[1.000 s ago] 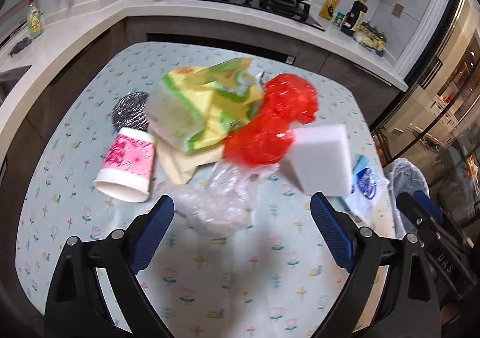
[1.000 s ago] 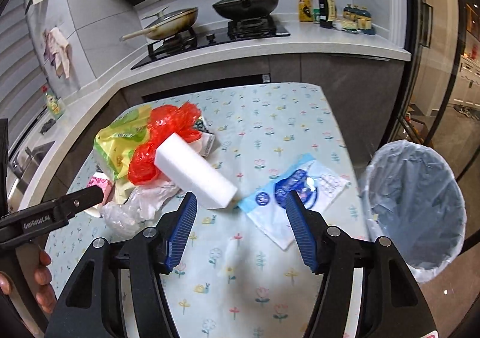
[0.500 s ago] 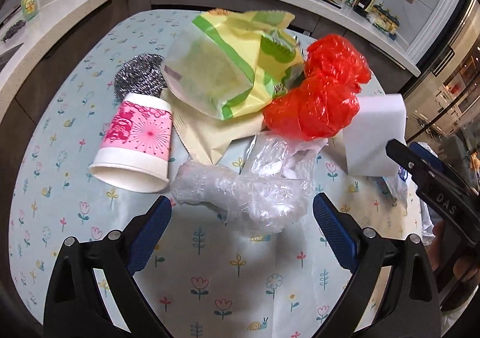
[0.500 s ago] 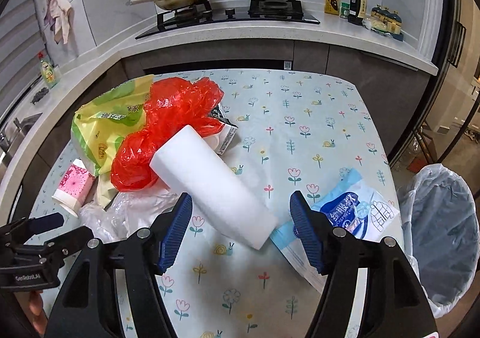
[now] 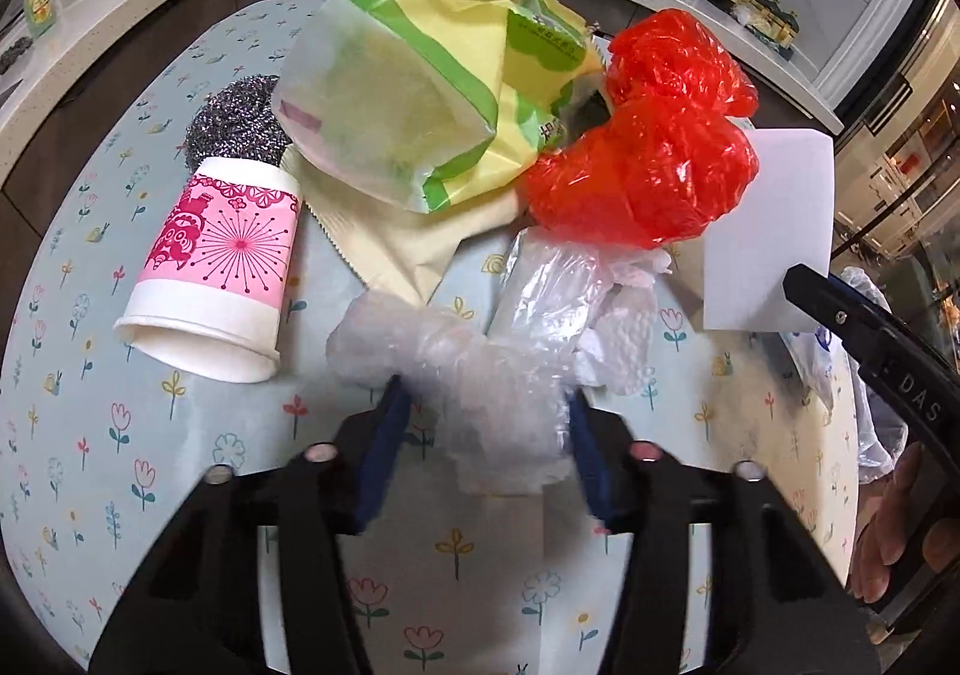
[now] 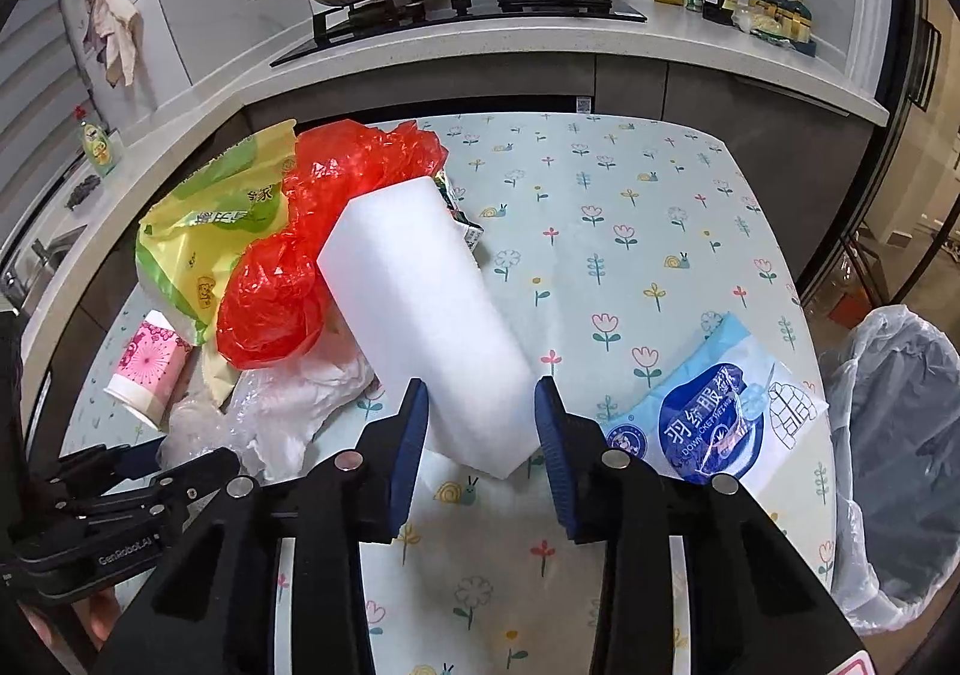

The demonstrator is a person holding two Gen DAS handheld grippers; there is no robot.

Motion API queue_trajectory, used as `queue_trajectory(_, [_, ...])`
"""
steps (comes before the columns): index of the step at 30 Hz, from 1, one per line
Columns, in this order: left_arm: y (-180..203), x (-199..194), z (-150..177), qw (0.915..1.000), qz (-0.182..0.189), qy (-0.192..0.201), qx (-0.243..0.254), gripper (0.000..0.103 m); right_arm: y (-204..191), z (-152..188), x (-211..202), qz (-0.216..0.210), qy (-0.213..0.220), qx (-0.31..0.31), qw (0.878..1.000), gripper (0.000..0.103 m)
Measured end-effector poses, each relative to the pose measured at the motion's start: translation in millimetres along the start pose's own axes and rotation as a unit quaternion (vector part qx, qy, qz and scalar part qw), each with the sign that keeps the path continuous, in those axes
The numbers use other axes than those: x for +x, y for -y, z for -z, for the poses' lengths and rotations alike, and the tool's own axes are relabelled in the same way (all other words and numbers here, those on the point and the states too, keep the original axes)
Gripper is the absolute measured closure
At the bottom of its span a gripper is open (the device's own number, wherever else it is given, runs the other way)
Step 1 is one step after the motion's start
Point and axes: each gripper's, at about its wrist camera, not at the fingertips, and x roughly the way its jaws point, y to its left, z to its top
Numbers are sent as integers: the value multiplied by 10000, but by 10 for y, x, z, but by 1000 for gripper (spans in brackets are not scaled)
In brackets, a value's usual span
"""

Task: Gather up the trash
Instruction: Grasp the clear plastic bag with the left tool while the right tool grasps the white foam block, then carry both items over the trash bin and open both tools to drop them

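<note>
As both grippers close, trash point(image 5: 492, 375) sits between

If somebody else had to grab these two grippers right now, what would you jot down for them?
Left gripper: jaws have just been closing, now pinching the crumpled clear plastic on the table.
Right gripper: jaws have just been closing onto the near end of the white foam block, which lies on the table.
In the pile: red plastic bag, yellow-green bag, pink paper cup on its side, steel scourer. Blue wipes packet lies apart, toward the lined bin.
Done: nothing visibly binned.
Left: lift both, drop in bin, then the rest.
</note>
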Motion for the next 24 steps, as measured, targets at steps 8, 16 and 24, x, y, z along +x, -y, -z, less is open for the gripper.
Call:
queue_trajectory(8, [101,-423,134,9990,-44,400,186,69,170,32,-438,-61,400,305,9987,69])
queue_trajectory(16, [446,-922,130,9959,86,856,295,69,557,69,-996,16,891,664,9938,69])
queue_trajectory(24, [933,-1276,146,9914,269,1143,585,69,996,213,-1464,200,1274,1009,9865,69])
